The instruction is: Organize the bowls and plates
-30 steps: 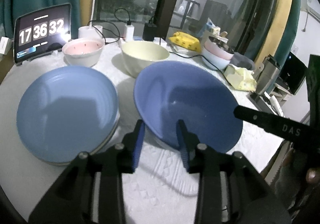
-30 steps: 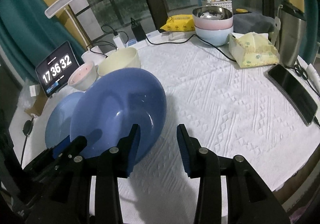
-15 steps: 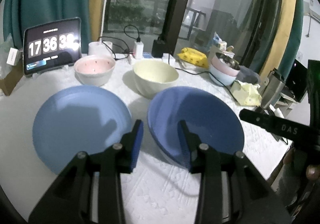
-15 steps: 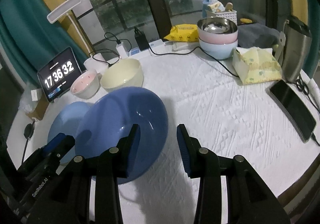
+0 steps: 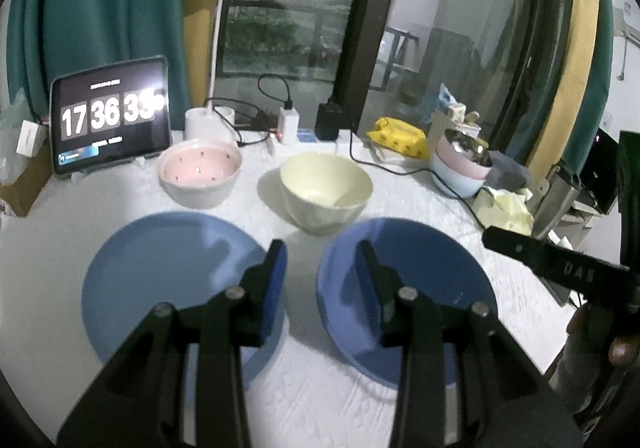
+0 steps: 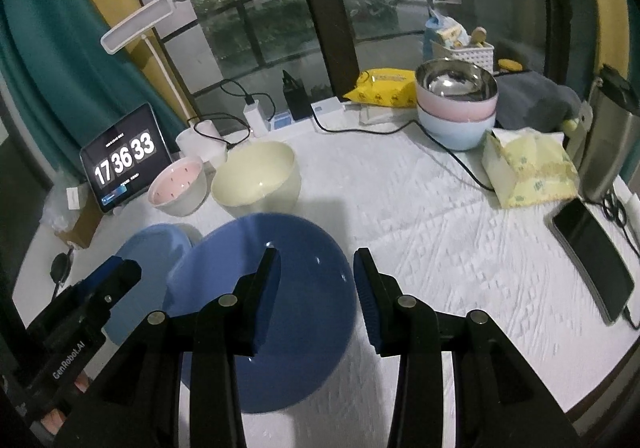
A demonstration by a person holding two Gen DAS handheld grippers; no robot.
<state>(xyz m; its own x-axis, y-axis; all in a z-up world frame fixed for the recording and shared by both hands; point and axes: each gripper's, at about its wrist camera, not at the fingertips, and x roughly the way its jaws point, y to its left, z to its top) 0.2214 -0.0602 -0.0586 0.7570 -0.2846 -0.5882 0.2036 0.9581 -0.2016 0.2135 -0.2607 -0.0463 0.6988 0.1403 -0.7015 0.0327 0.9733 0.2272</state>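
Note:
A dark blue deep plate point(image 5: 424, 280) lies on the white tablecloth, with a lighter blue plate point(image 5: 168, 280) to its left and a narrow strip of cloth between them. Behind them stand a cream bowl point(image 5: 326, 187) and a pink-lined bowl point(image 5: 200, 171). My left gripper point(image 5: 322, 276) hovers open over the gap between the plates, holding nothing. In the right wrist view my right gripper point(image 6: 318, 280) hangs open above the right part of the dark blue plate point(image 6: 224, 260), apart from it. The left gripper point(image 6: 116, 276) shows there above the lighter plate point(image 6: 152, 248).
A tablet clock point(image 6: 124, 159), a lamp and charger cables line the back edge. At the back right stand stacked bowls point(image 6: 456, 99) with a steel one on top, a tissue pack point(image 6: 528, 167) and a metal flask. A phone point(image 6: 592, 260) lies near the right edge.
Both grippers have risen and drawn back from the dark blue plate. Its rim was between my left fingers a second ago; now it rests flat, free of them.

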